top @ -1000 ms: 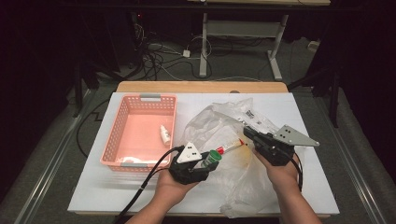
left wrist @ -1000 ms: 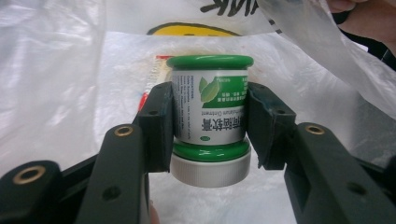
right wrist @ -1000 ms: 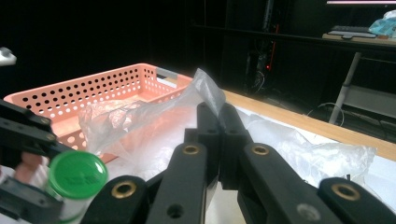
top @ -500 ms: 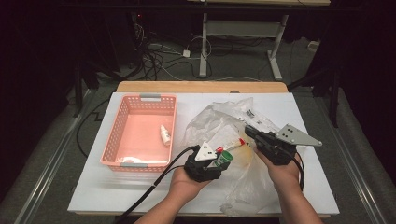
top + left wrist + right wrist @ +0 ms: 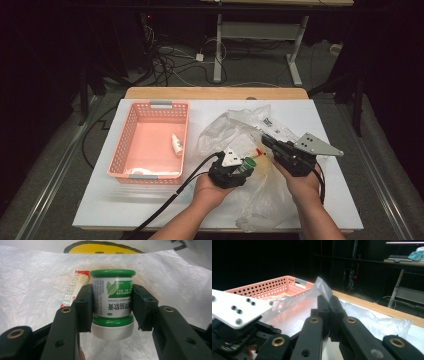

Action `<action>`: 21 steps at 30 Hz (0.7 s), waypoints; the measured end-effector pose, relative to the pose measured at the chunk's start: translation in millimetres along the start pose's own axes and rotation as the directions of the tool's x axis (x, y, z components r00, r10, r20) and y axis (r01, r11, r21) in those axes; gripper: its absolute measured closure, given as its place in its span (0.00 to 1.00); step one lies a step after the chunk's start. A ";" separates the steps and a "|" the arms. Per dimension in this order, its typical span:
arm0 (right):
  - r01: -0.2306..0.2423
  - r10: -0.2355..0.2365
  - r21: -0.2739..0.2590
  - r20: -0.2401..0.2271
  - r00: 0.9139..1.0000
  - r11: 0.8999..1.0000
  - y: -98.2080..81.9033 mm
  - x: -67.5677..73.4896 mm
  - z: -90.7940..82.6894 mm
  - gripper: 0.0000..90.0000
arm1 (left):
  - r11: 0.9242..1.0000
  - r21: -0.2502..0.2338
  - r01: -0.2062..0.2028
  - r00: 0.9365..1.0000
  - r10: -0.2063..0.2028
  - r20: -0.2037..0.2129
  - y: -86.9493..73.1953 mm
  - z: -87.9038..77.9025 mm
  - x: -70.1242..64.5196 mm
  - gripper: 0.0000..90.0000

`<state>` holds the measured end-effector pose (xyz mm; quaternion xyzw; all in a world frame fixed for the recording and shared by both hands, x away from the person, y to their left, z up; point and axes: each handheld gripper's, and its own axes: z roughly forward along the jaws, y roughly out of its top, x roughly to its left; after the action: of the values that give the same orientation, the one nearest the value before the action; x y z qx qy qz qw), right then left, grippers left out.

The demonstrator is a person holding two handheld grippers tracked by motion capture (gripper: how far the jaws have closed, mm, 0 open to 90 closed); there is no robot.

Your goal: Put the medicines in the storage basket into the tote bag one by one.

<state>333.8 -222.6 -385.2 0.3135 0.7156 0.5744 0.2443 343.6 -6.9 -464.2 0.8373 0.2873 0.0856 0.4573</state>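
Left gripper (image 5: 112,315) clamped on the green-lidded ointment jar (image 5: 112,300), pads on the label sides, jar held inside the mouth of the clear plastic bag (image 5: 240,140); a red-and-white tube (image 5: 72,287) lies just beside it in the bag. Right gripper (image 5: 329,302) is pinched tight on the bag's edge, lifting it – likely to hold the mouth open so the jar can pass. Pink perforated basket (image 5: 150,142) sits left of the bag with a small white bottle (image 5: 176,145) in it, probably the sorting bin. All on a white tabletop (image 5: 100,205) with a wooden strip at the far edge; dark room, cables and desk legs on the floor behind
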 end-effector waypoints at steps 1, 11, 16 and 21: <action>-0.001 0.001 0.001 -0.001 1.000 1.000 -0.1 0.1 0.3 1.00 | 1.000 0.003 0.001 1.000 -0.001 -0.001 0.1 2.8 0.1 0.60; -0.002 0.002 -0.002 -0.001 1.000 1.000 -0.5 -0.5 0.5 1.00 | 1.000 0.022 0.009 1.000 -0.008 -0.028 9.8 37.1 -0.1 0.60; 0.001 -0.001 -0.005 0.000 1.000 1.000 0.1 -1.8 -1.0 1.00 | 1.000 0.009 0.001 0.999 0.000 -0.036 9.7 42.6 -1.8 0.60; -0.001 0.001 -0.003 -0.004 1.000 1.000 -0.6 -0.6 0.4 1.00 | 1.000 0.018 -0.001 1.000 0.002 -0.031 8.6 44.0 -1.2 0.60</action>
<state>334.5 -222.8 -385.9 0.3124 0.7152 0.5760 0.2431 363.9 -42.7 -482.1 0.8401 0.2945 0.0961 0.4453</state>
